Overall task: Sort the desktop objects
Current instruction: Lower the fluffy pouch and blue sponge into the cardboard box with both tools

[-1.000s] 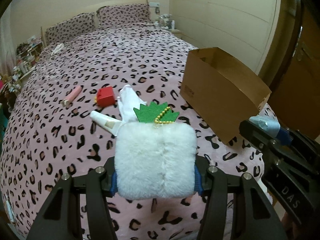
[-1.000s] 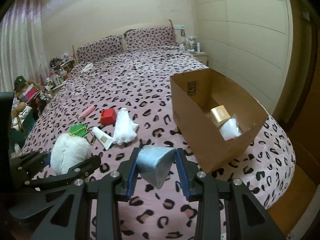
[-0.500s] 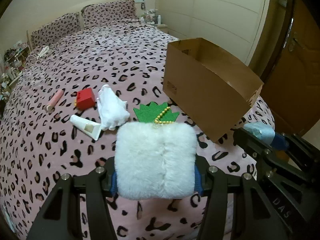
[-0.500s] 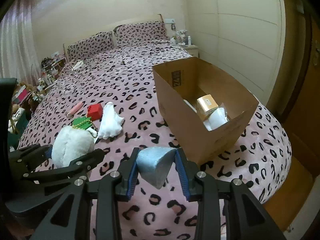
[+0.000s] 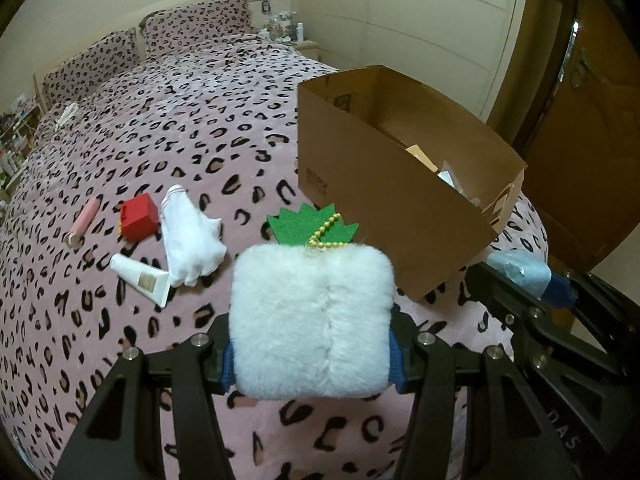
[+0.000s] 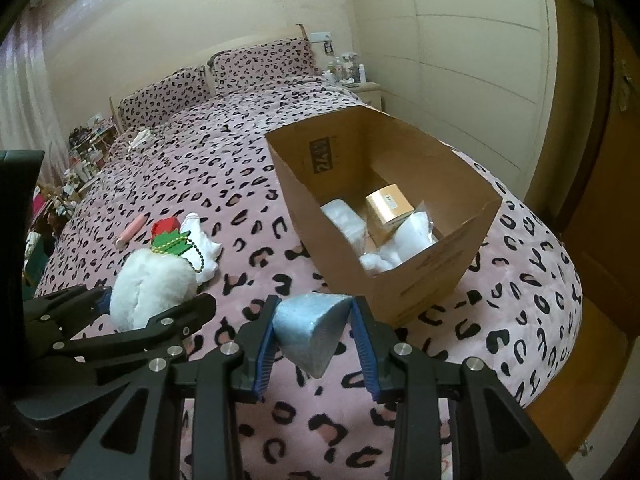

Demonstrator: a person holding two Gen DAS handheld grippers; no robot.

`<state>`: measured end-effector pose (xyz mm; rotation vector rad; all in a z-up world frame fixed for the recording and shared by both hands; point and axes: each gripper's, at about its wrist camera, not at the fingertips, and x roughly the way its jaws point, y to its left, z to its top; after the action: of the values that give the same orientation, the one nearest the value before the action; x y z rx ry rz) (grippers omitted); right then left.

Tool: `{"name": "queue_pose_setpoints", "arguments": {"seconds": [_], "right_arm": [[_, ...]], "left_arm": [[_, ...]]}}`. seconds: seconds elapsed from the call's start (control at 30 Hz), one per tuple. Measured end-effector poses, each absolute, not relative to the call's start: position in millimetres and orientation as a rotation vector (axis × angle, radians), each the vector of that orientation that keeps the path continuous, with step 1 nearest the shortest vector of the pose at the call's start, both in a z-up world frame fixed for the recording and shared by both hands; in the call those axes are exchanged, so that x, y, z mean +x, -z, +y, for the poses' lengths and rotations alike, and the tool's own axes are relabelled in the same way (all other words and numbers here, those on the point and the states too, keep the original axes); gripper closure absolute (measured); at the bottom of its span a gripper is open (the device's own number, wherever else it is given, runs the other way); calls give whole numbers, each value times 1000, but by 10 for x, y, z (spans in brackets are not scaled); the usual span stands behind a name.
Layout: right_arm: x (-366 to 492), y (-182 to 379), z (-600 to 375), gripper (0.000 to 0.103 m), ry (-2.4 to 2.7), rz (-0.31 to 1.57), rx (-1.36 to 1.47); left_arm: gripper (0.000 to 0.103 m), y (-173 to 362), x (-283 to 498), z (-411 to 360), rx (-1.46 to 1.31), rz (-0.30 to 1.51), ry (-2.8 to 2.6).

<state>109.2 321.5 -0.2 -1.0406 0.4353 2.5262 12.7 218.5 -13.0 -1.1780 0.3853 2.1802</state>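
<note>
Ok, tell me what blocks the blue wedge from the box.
Nothing visible. The blue wedge sits in the right tongs, just short of the box's near corner, and only bare bedspread lies between.

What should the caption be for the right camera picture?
Right gripper holds a blue wedge near the cardboard box.

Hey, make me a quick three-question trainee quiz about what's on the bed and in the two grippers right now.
1. True or false: the left gripper holds a white plush.
2. What does the right gripper hold? A) red box B) blue wedge C) pink tube
3. Fill in: the glove lies between the red box and the ____.

Key:
1. True.
2. B, the blue wedge.
3. Carton; the white tube and pink tube also lie loose on the bed.
</note>
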Motion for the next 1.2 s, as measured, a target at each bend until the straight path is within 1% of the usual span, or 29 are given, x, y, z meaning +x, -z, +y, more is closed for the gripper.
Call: {"name": "queue_pose_setpoints", "arguments": {"seconds": [0.27,0.63,1.0,1.2], "right_arm": [[1114,-65,3380,67,-2516,449,-1005],[1031,-219,3633,67,-2495,439,-958],[820,-352,4015,67,-2484,431,-907],[673,-380,4202,67,-2477,430,-883]], "left_arm": [[46,83,71,2412,-1156,399,-2147],[46,-123,-81,2686,-1102,403,-2099],[46,-283,-531,3138,-1107,347,-1968],[46,-337,-762,3432,-1112,351,-1935]]}}
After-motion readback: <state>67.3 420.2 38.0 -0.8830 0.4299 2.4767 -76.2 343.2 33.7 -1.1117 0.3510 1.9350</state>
